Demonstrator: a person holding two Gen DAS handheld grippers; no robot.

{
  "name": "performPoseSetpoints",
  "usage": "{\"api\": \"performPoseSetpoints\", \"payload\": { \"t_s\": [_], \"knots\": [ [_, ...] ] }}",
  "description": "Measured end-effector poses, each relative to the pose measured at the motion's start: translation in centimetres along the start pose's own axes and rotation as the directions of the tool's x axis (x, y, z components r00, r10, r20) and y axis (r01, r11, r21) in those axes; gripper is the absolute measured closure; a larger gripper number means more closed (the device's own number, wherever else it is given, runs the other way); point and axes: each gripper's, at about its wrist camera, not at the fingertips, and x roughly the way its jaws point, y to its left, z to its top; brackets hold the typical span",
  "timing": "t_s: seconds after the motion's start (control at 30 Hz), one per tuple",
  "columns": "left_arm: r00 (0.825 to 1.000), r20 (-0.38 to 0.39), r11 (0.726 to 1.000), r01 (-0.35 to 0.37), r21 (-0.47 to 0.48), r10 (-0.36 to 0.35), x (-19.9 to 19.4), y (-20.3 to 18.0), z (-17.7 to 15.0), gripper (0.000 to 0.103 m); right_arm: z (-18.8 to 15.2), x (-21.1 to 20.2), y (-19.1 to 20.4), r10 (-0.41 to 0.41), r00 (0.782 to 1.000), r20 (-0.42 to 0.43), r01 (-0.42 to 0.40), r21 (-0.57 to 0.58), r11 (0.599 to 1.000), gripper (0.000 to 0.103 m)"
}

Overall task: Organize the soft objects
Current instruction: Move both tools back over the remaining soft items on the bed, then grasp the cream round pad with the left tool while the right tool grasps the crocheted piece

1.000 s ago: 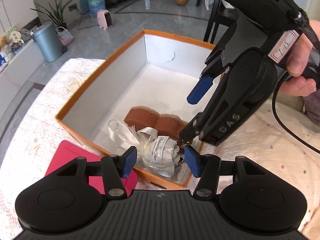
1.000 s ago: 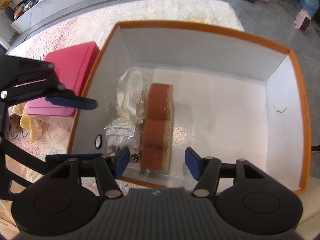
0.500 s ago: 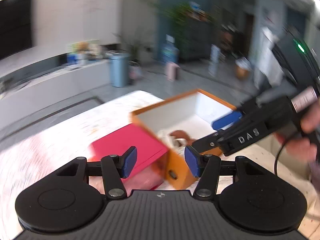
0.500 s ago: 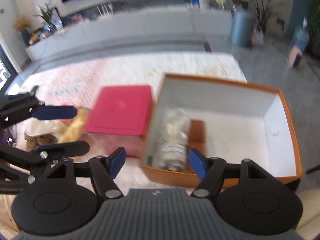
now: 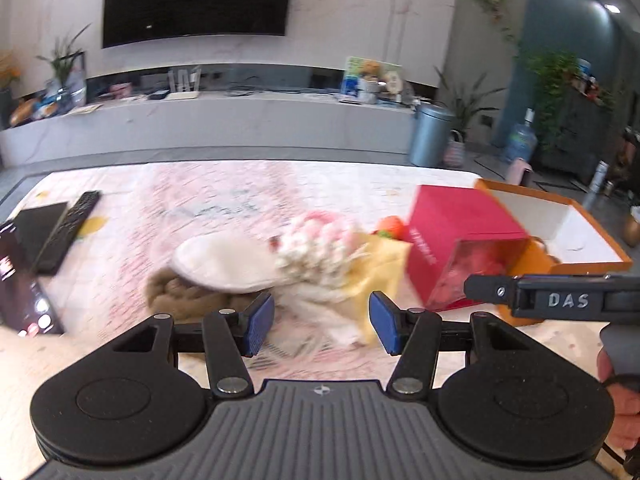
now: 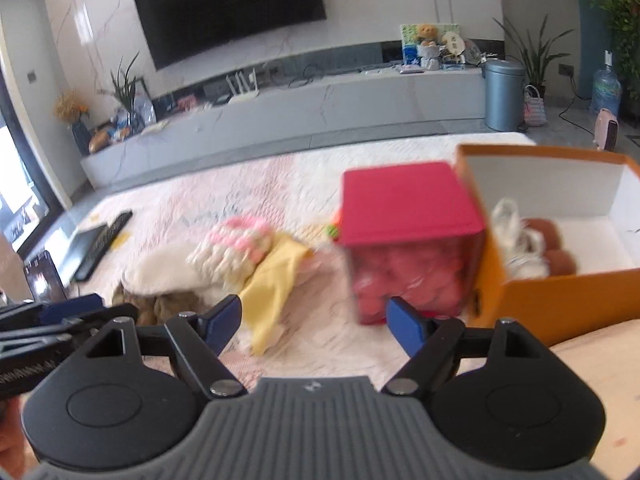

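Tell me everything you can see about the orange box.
The orange box is an open, lidless carton, seemingly cardboard, orange outside and white inside. It sits upright on the patterned cloth, at the right of both views, pressed against or right beside the red box. Inside lie a white wrapped bundle and brown sponge pieces. Neither tool touches it.

A: What is seen far beyond the jaws?
B: A large black wall-mounted television [image 5: 196, 0], with a grey-blue cylindrical metal bin [image 5: 430, 134] to the right.
A: And left of them?
B: A slim black remote control [image 5: 66, 232] is laid on the pale patterned cloth [image 5: 200, 200].
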Motion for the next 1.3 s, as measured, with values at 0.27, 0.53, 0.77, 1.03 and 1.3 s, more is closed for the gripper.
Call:
{"api": "performPoseSetpoints", "payload": {
  "t_s": [0.27,0.53,0.77,1.03,1.3],
  "knots": [
    [0.998,-0.006,0.997,-0.064,-0.043,0.064,0.5,4.3,-2.2,0.038,-1.2,4.1,3.9,0.001,0.999,-0.045,-0.006,-0.103,0.995,0.026],
    [0.996,-0.034,0.996,-0.077,0.04,0.078,3.6,5.2,-1.2,0.038,-0.5,7.8,5.3,-0.018,0.997,-0.069,0.006,-0.169,0.986,0.029],
    [0.995,-0.071,0.997,-0.076,-0.015,0.074,5.5,7.3,0.9,0.037,1.4,9.2,6.9,0.005,0.999,-0.045,-0.016,-0.252,0.968,0.029],
    [0.989,-0.127,0.987,-0.093,-0.13,0.076,8.3,9.9,2.2,0.032,4.2,13.0,8.6,0.041,0.997,-0.063,-0.059,-0.307,0.95,0.028],
    [0.986,-0.145,0.986,-0.101,-0.134,0.081,10.0,9.6,2.0,0.035,3.6,16.1,8.5,0.062,0.99,-0.131,-0.097,-0.283,0.954,0.034]
  ]
}}
